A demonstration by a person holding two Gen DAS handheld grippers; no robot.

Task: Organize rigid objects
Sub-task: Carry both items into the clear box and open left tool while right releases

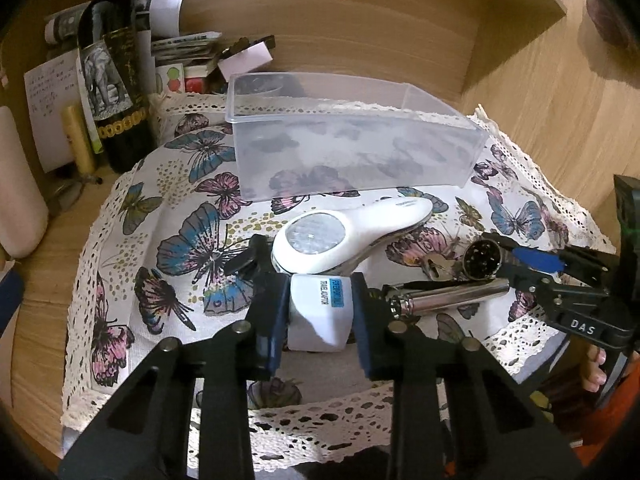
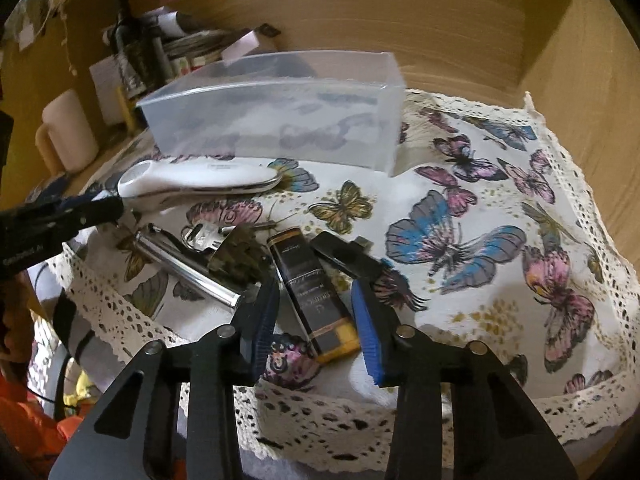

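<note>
At 6 o'clock on the butterfly cloth [image 1: 132, 264], left gripper [image 1: 320, 312] fingers pinch the white boxy adapter [image 1: 320, 312], likely bound for the clear plastic bin [image 1: 352, 140] at 12. Right gripper [image 2: 316, 320] fingers sit wide, straddling a glossy black-gold rectangular box [image 2: 310, 296]. Chrome tube [image 2: 188, 268] lies at 9.

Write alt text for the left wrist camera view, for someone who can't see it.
The left gripper has its blue pads on either side of a white travel adapter on a butterfly-print cloth. Beyond lie a white handheld device and a clear plastic bin.
</note>
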